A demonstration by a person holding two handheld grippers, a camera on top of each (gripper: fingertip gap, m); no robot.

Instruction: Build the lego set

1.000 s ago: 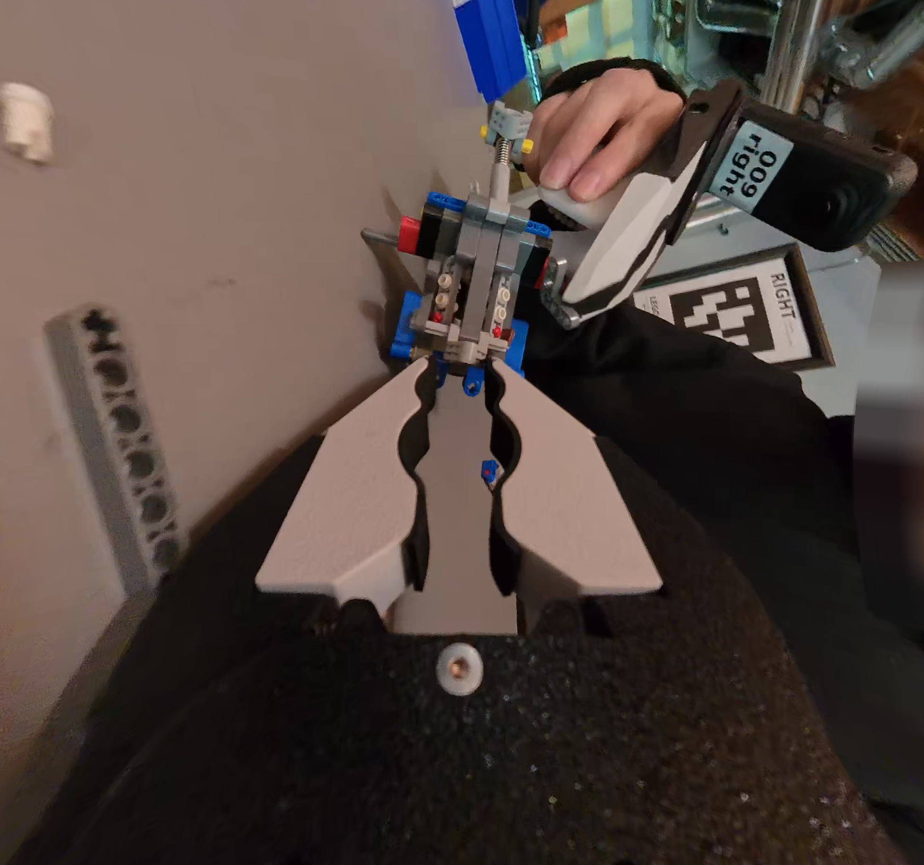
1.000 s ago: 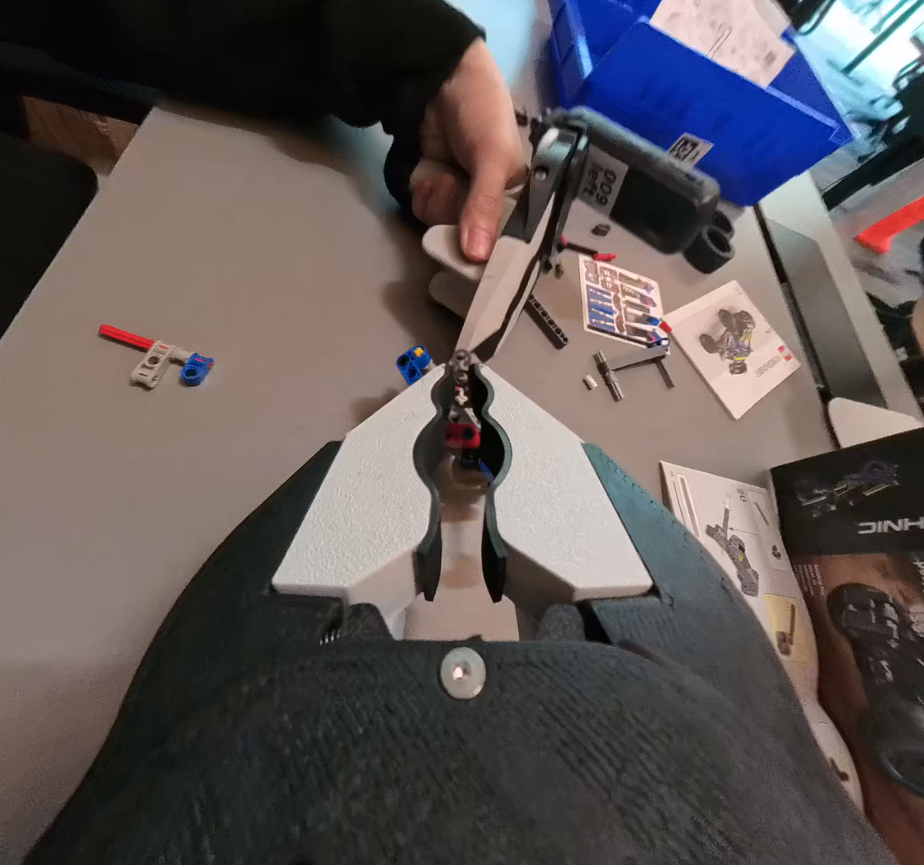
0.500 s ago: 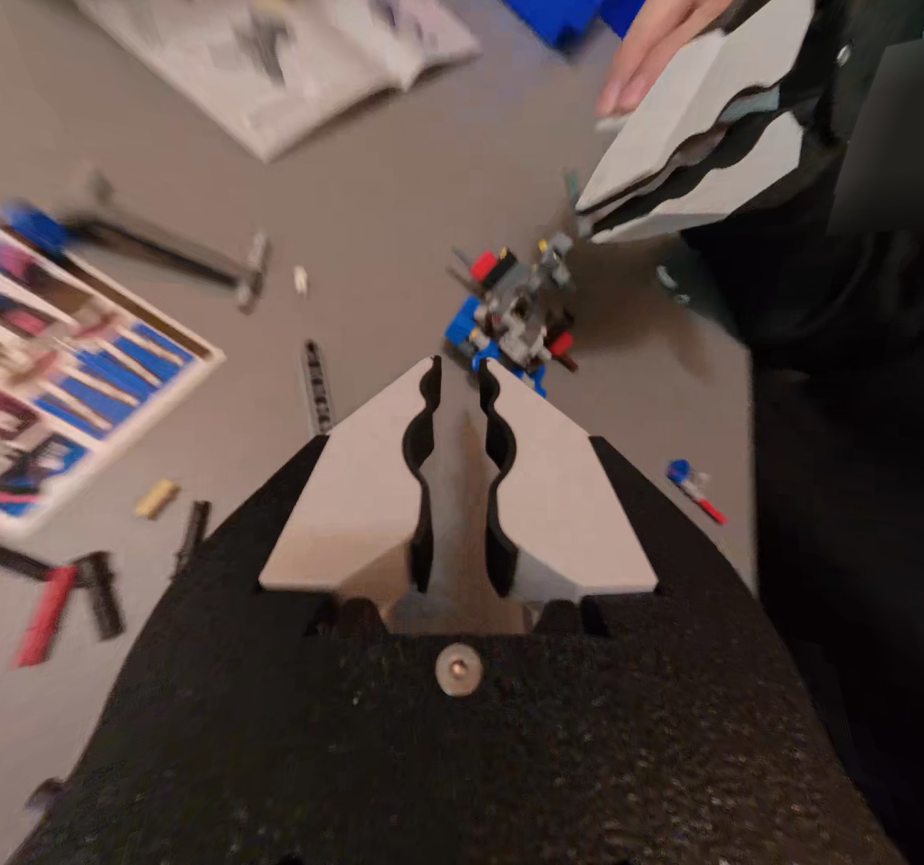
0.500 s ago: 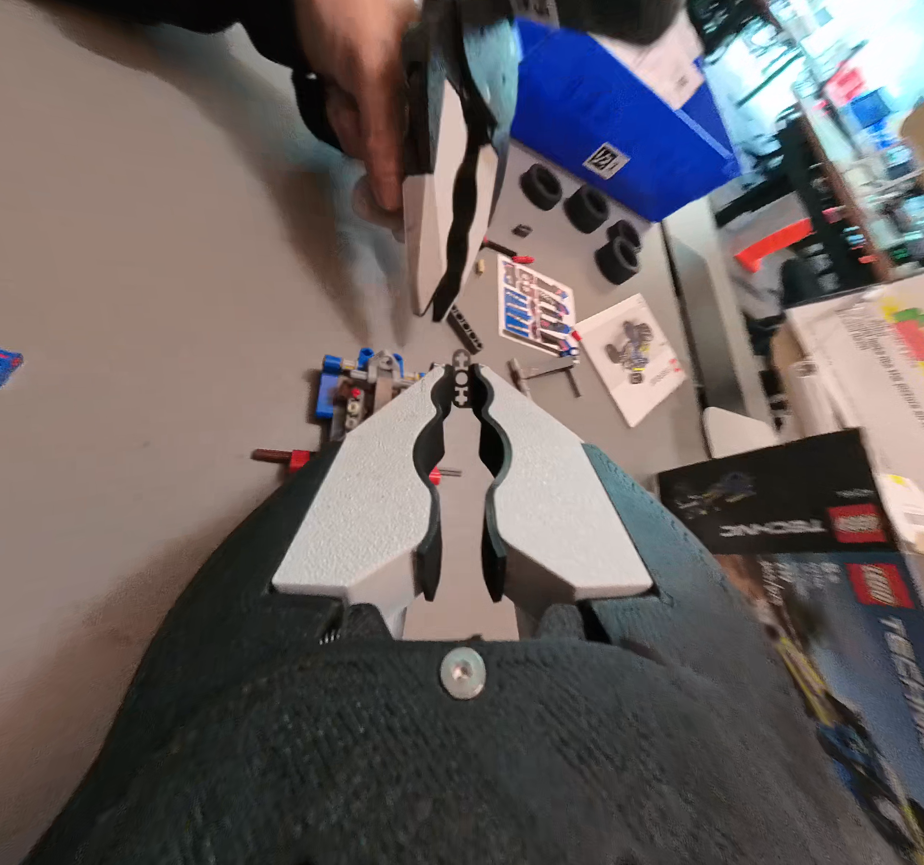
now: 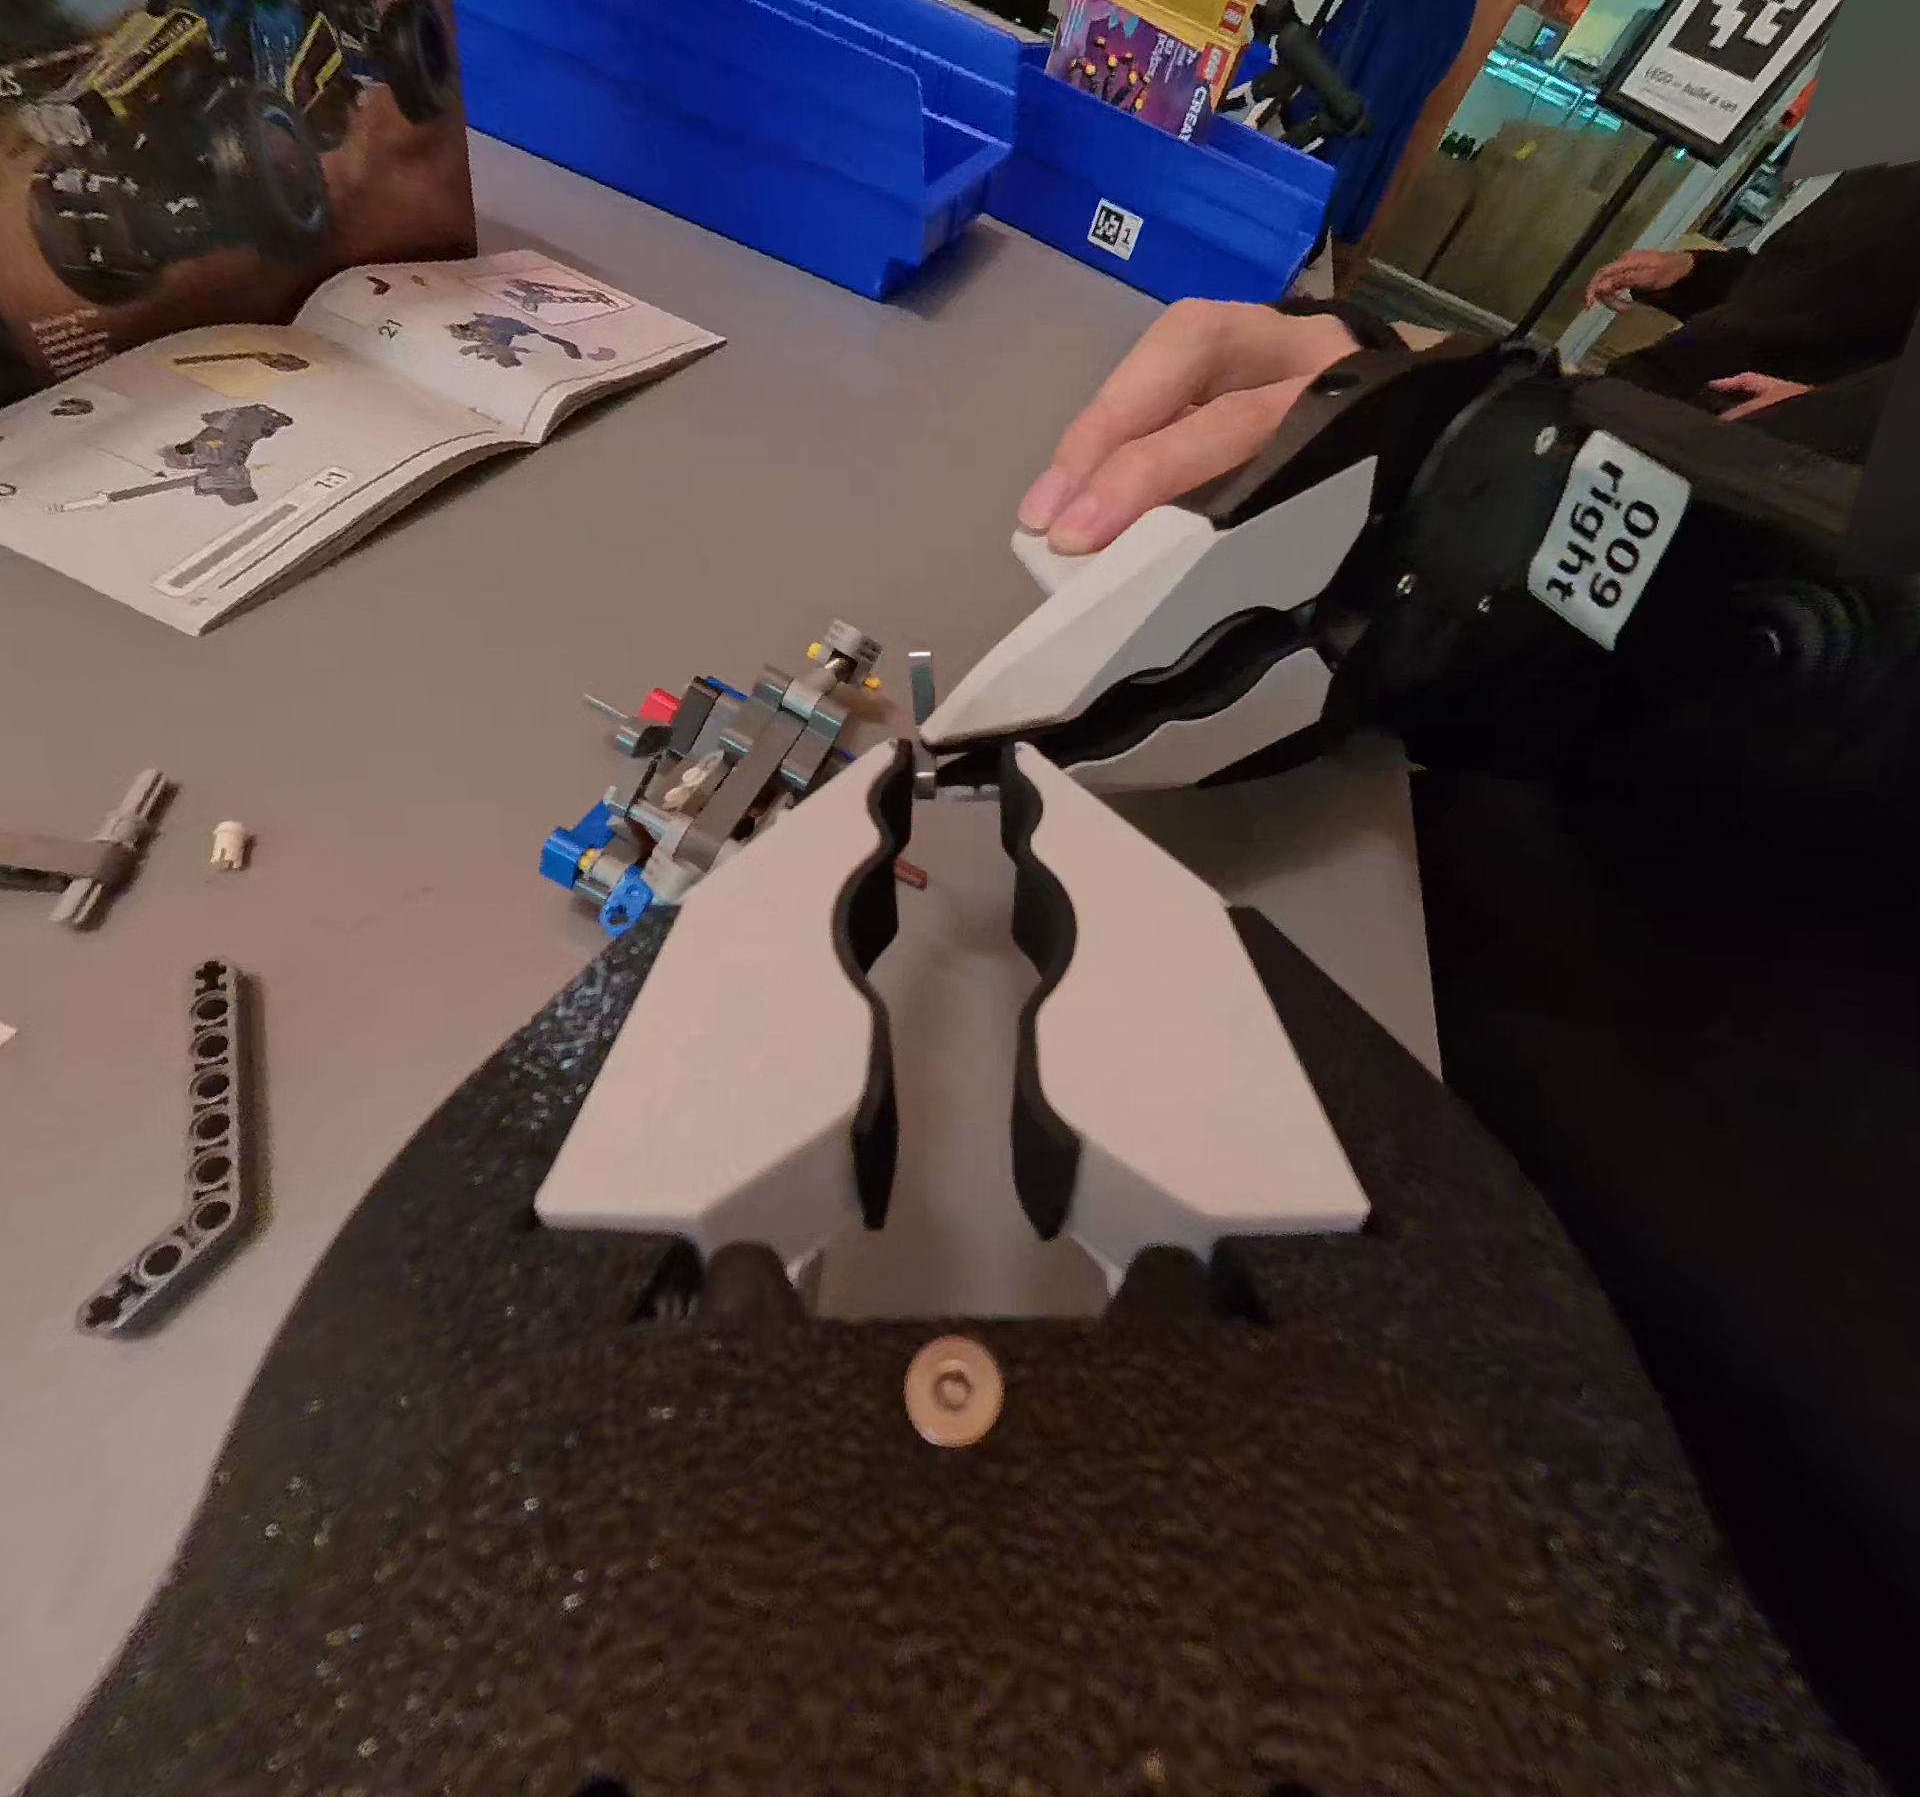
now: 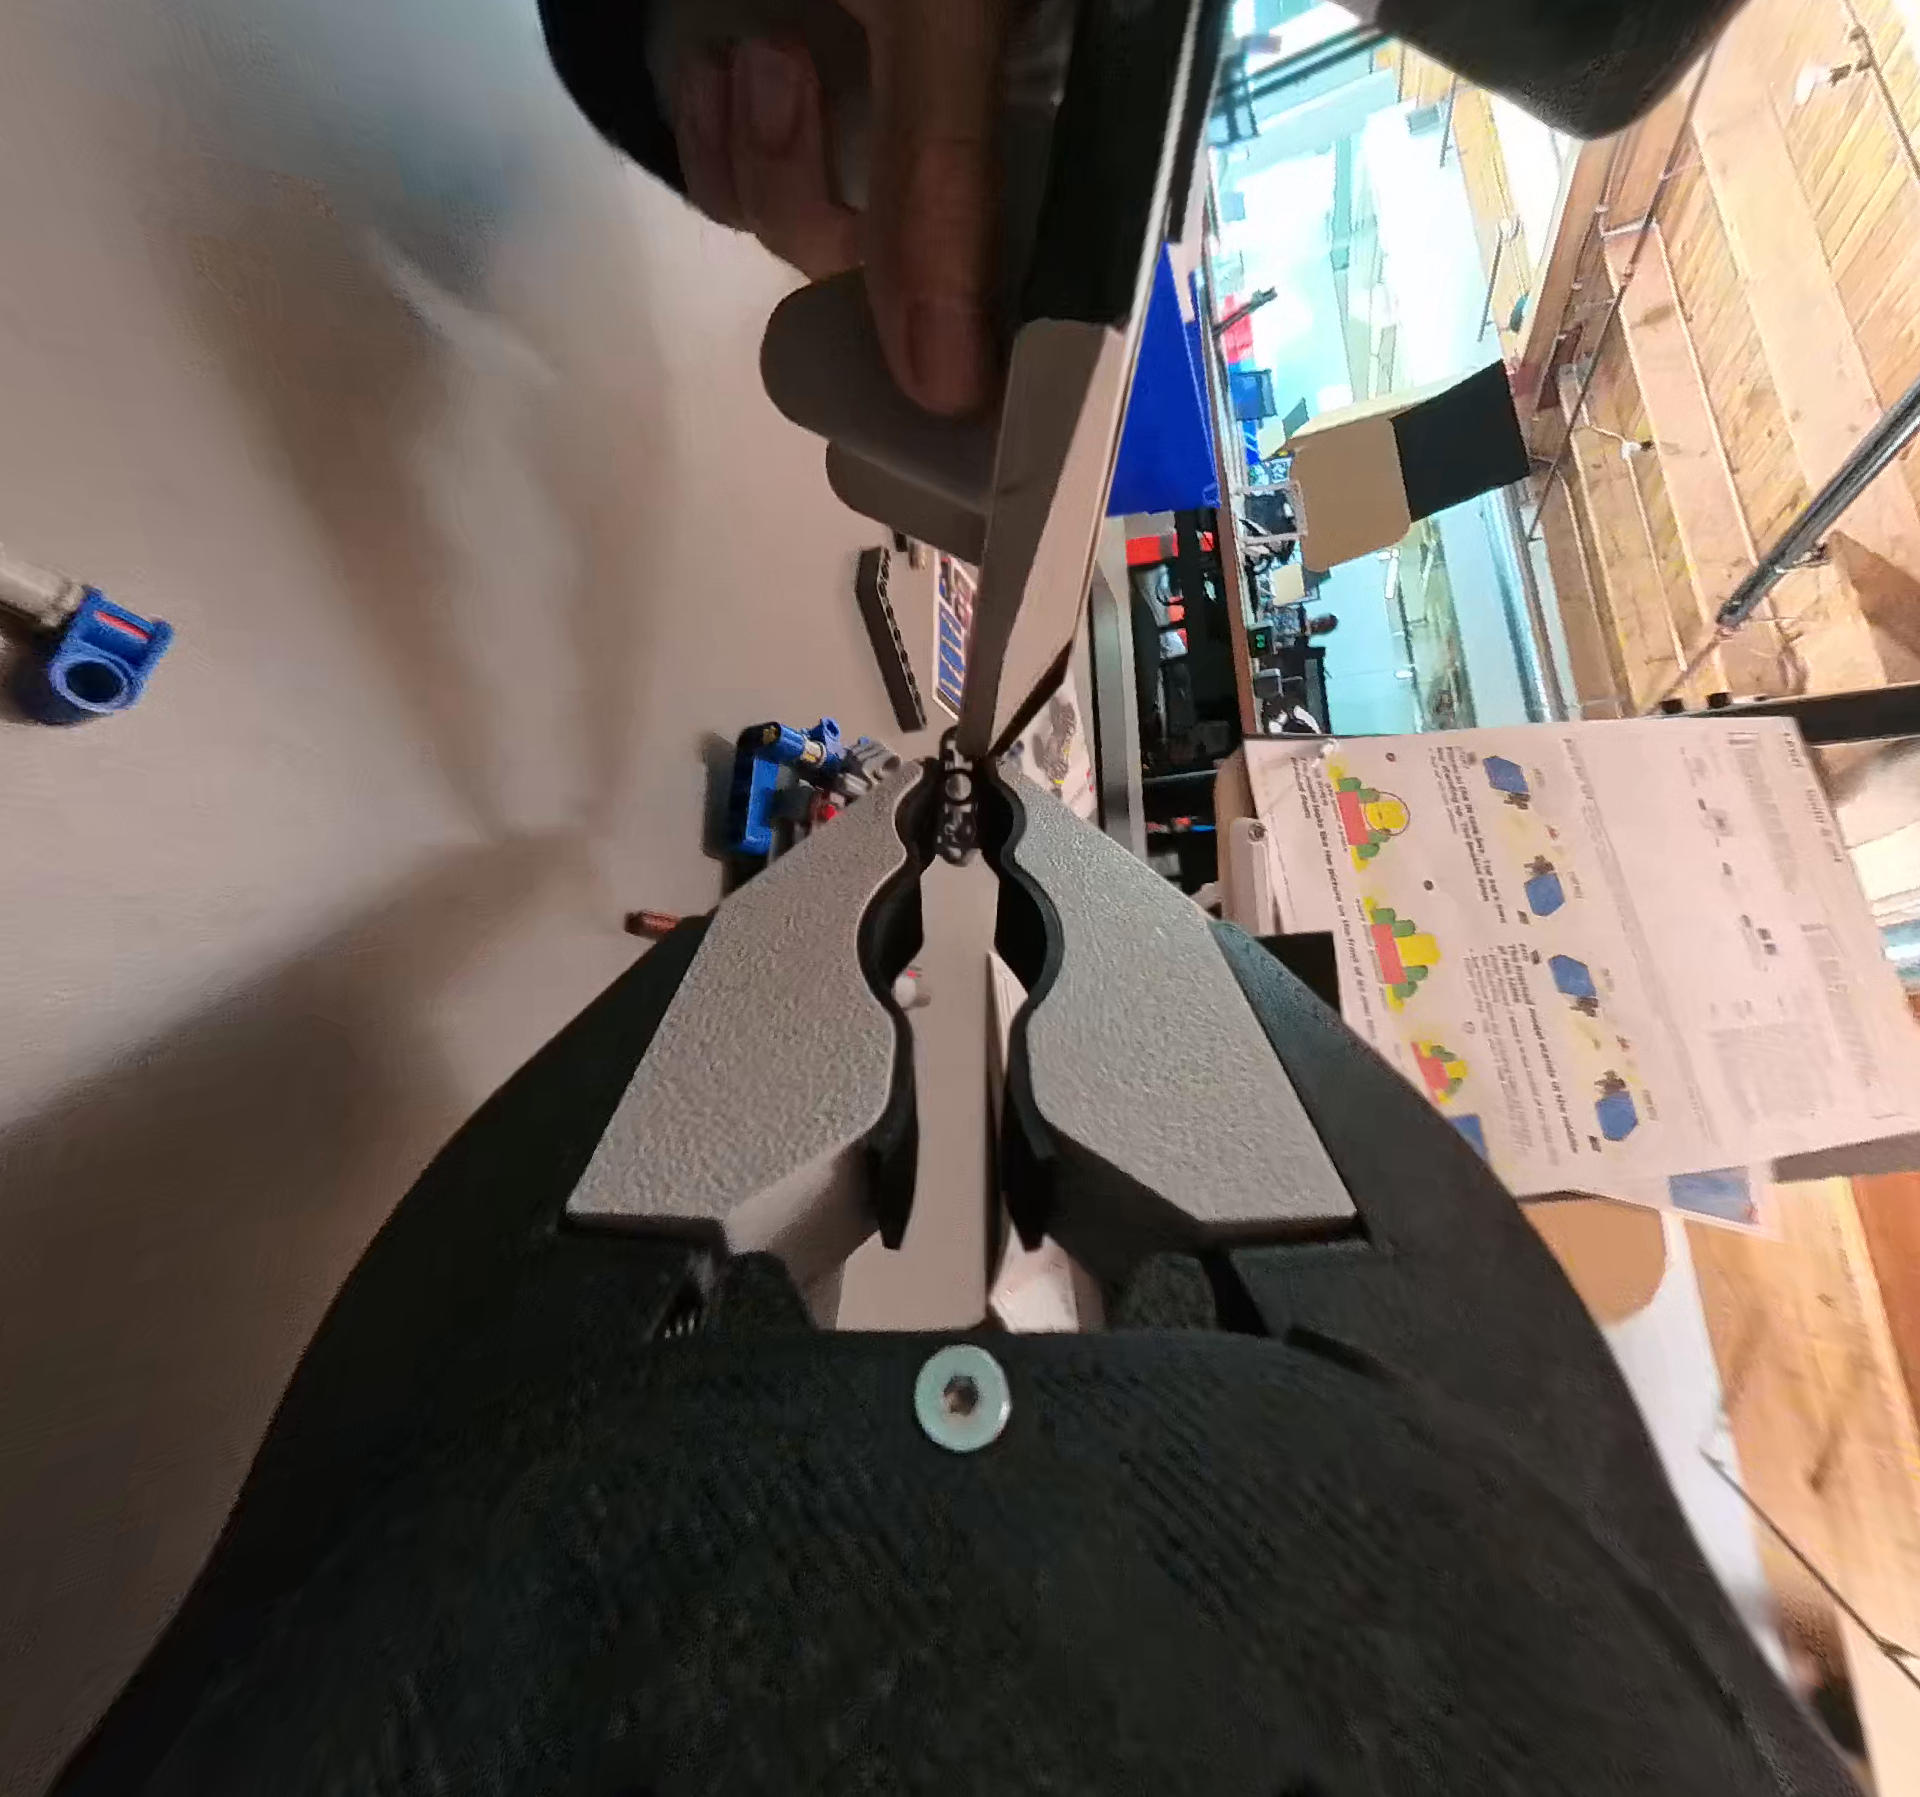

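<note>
small grey beam pinched at the tips

right gripper (image 6: 961, 791) clamps a small grey holed beam (image 5: 921, 698) edge-on. left gripper (image 5: 951, 781) stands open, one tip beside its lower end. looks light, stiff, slick plastic; best held across flat faces. brick assembly (image 5: 717, 781) lies just left on table (image 5: 520, 604).

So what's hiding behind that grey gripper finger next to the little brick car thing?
Part of the small brick assembly: its near corner disappears behind the left gripper finger. A small brown pin peeks out between the fingers. What else lies underneath is covered.
</note>
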